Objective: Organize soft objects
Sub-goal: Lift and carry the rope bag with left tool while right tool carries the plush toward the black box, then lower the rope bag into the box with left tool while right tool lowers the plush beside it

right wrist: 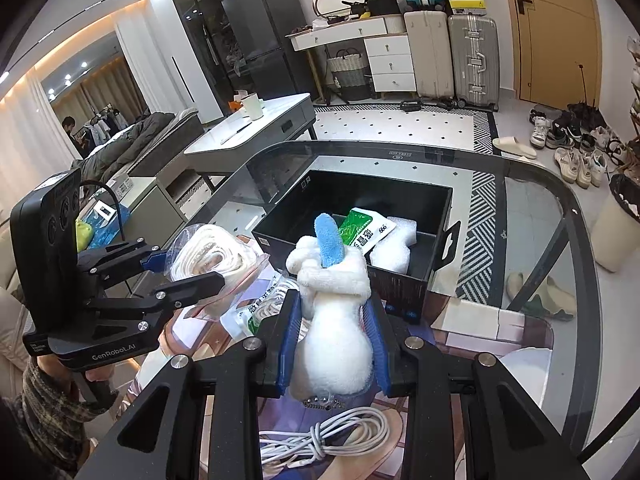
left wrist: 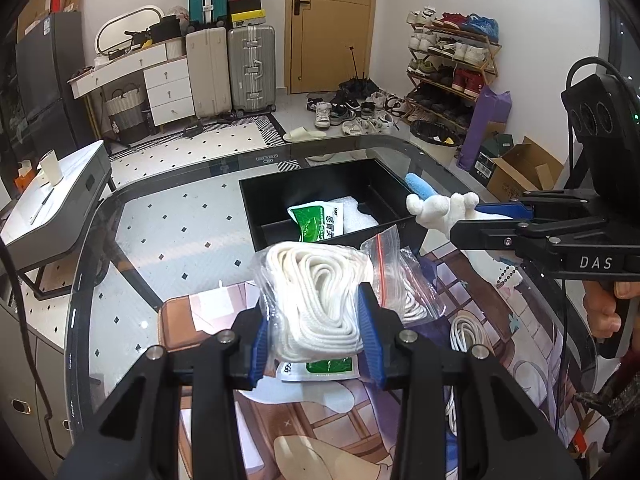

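My left gripper (left wrist: pixel 316 336) is shut on a clear zip bag of white cord (left wrist: pixel 316 296), held above the printed mat. That bag (right wrist: pixel 212 260) and the left gripper (right wrist: pixel 188 270) also show at the left of the right wrist view. My right gripper (right wrist: pixel 336 340) is shut on a white plush toy with a blue tip (right wrist: pixel 336 320), just short of the black box (right wrist: pixel 412 292). In the left wrist view the toy (left wrist: pixel 440 206) hangs beside the box (left wrist: pixel 256 208). A green sachet (left wrist: pixel 316 220) and white foam (left wrist: pixel 362 216) lie in the box.
A coiled white cable (right wrist: pixel 324 436) and another green sachet (left wrist: pixel 328 368) lie on the printed mat (left wrist: pixel 332 428) on the glass table (left wrist: pixel 168 236). A person's hand (left wrist: pixel 604 312) holds the right gripper. Suitcases, a shoe rack and a bin stand beyond.
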A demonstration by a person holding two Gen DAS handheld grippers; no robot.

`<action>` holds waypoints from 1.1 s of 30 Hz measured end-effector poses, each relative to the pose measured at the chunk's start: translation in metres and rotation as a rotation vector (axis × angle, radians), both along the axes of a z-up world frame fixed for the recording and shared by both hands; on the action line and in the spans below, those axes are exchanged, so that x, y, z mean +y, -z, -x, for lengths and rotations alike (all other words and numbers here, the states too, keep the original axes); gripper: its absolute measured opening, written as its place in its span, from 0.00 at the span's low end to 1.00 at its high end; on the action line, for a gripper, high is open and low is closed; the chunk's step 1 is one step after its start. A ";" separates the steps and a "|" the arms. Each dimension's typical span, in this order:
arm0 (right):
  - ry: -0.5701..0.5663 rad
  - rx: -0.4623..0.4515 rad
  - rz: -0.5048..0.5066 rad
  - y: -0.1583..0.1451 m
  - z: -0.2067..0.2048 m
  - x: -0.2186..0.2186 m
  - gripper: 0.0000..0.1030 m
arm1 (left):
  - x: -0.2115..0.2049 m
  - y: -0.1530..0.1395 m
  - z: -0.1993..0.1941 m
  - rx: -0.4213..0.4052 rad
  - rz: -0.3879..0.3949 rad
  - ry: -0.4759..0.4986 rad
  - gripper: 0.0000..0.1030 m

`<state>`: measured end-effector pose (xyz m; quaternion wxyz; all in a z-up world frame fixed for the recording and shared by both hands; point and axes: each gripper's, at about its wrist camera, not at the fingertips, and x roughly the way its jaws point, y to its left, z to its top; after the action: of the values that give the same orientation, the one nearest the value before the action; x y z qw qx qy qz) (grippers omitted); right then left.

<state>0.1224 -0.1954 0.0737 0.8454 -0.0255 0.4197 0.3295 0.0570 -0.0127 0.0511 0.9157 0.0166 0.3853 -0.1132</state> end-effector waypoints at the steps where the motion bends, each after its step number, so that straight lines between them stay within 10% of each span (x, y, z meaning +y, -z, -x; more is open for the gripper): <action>1: 0.001 -0.001 0.001 -0.001 -0.002 0.000 0.31 | 0.000 0.000 -0.002 -0.001 0.000 0.001 0.36; 33: -0.001 -0.014 -0.012 -0.021 -0.061 0.022 0.31 | 0.010 -0.018 -0.064 -0.045 0.021 -0.026 0.36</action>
<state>0.1830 -0.1734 0.0951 0.8483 -0.0228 0.4118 0.3321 0.1213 -0.0031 0.0686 0.9257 0.0047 0.3635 -0.1048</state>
